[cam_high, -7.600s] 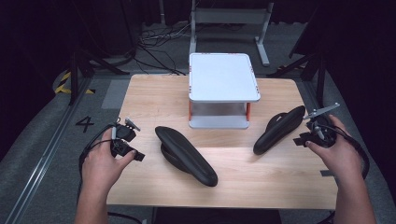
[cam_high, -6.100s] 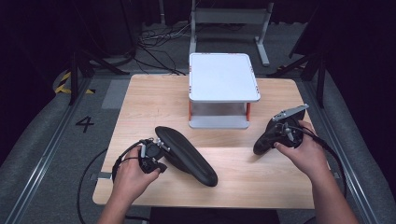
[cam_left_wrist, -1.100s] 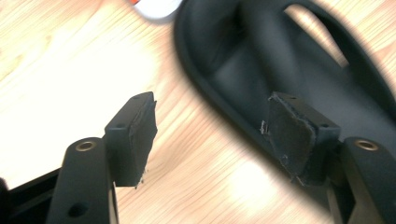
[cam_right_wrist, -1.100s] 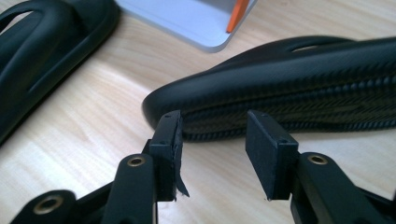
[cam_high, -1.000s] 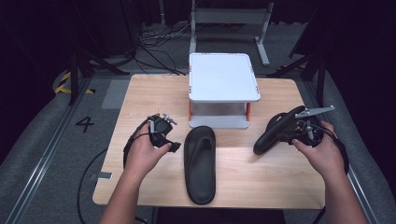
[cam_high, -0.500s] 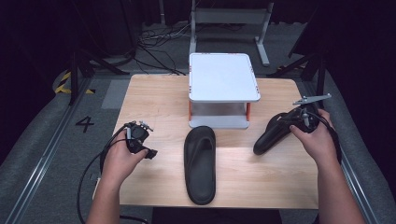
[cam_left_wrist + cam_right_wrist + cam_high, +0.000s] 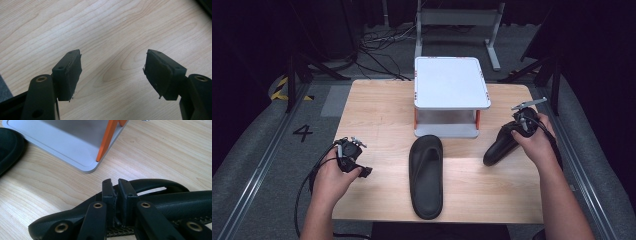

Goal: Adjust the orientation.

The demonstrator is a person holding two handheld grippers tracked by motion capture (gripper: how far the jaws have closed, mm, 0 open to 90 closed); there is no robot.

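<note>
A black slipper lies flat at the table's middle, its toe toward the white stand. A second black slipper lies tilted at the right. My right gripper is at its far end, and in the right gripper view the gripper is shut on that slipper's edge. My left gripper hovers over bare wood left of the middle slipper. In the left gripper view it is open, with nothing but wood between its pads.
The white stand has two tiers joined by orange posts, and its base plate lies just beyond the held slipper. The wooden table ends close to my hands. Cables and metal frames sit on the floor behind.
My left gripper has drawn away leftward from the middle slipper. My right hand has shifted along the right slipper's far end and settled on it.
</note>
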